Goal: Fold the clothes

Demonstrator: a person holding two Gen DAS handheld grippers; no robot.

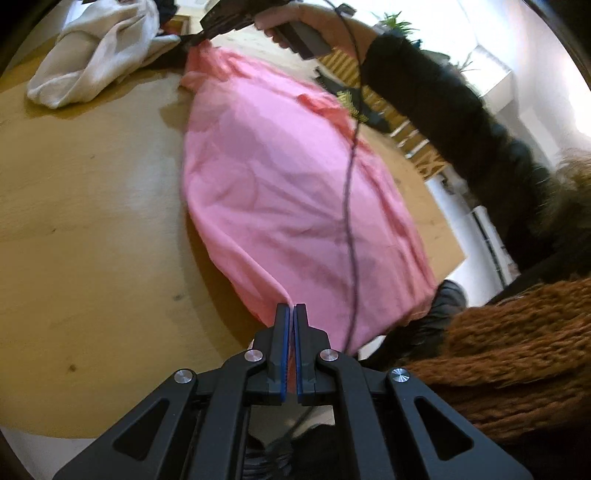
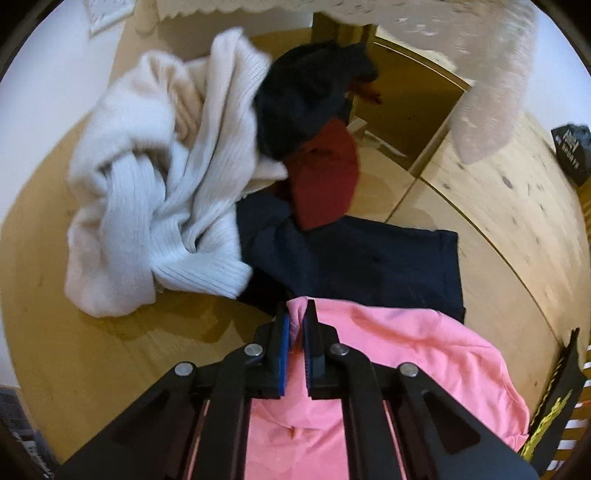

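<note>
A pink garment point(image 1: 280, 192) lies spread along the wooden table point(image 1: 92, 221). My left gripper point(image 1: 291, 308) is shut on its near corner, the cloth pinched between the blue pads. At the far end the right gripper point(image 1: 207, 35), held by a hand with a dark sleeve point(image 1: 424, 85), grips the garment's other end. In the right wrist view my right gripper point(image 2: 299, 310) is shut on a bunched fold of the pink garment point(image 2: 388, 343), which hangs below it.
A white ribbed knit point(image 2: 159, 206) lies heaped on the table point(image 2: 110, 362) beside a navy garment point(image 2: 369, 258), a dark red one point(image 2: 325, 177) and a black one point(image 2: 306, 96). A brown knitted sleeve point(image 1: 517, 339) and a cable point(image 1: 351, 206) cross the left wrist view.
</note>
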